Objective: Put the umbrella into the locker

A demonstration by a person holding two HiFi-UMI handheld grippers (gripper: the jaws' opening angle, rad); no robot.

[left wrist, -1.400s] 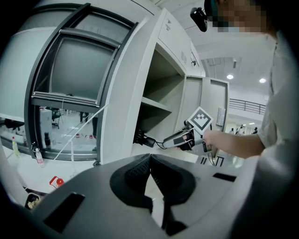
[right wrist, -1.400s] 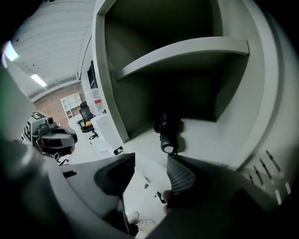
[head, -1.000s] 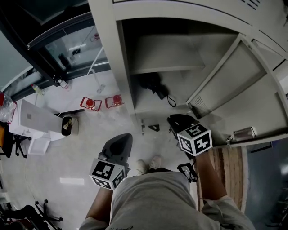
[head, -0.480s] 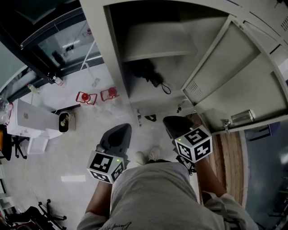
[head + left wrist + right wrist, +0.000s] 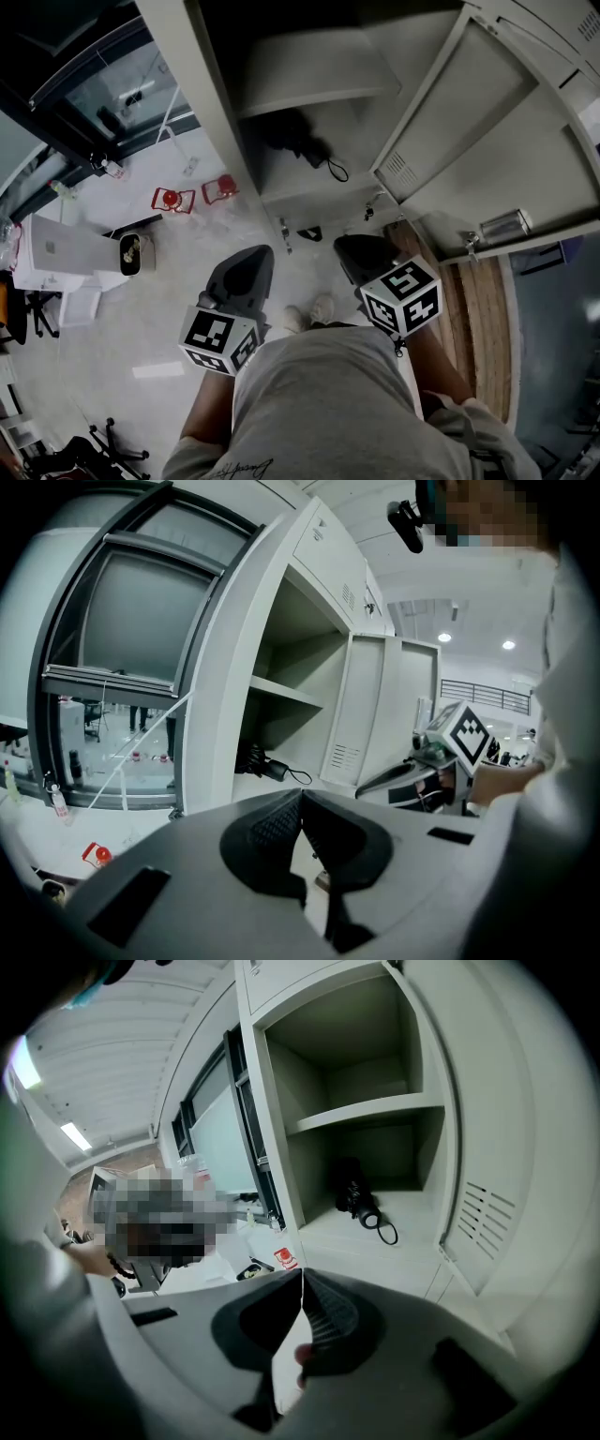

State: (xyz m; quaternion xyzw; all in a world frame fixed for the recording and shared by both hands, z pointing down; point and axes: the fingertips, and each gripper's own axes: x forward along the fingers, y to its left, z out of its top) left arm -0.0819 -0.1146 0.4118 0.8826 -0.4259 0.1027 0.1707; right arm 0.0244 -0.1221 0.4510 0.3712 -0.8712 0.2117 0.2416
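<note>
In the head view my left tongs (image 5: 251,265) and right tongs (image 5: 359,255) hang in front of the locker (image 5: 192,112), clear of it. The black umbrella (image 5: 300,142) lies inside under the shelf, ahead of and between them. In the left gripper view that pair is pressed together on nothing, with the umbrella ahead in the compartment. The right gripper view shows the same: pads together, nothing pinched, umbrella straight ahead. I judge the placing done; what remains, if anything, is swinging the door (image 5: 487,131), right of my right tongs, closed.

Locker (image 5: 319,75) matt painted metal; umbrella (image 5: 300,141) blk cloth (matt); floor (image 5: 141,309) glossy, boards (image 5: 483,328) wood.
</note>
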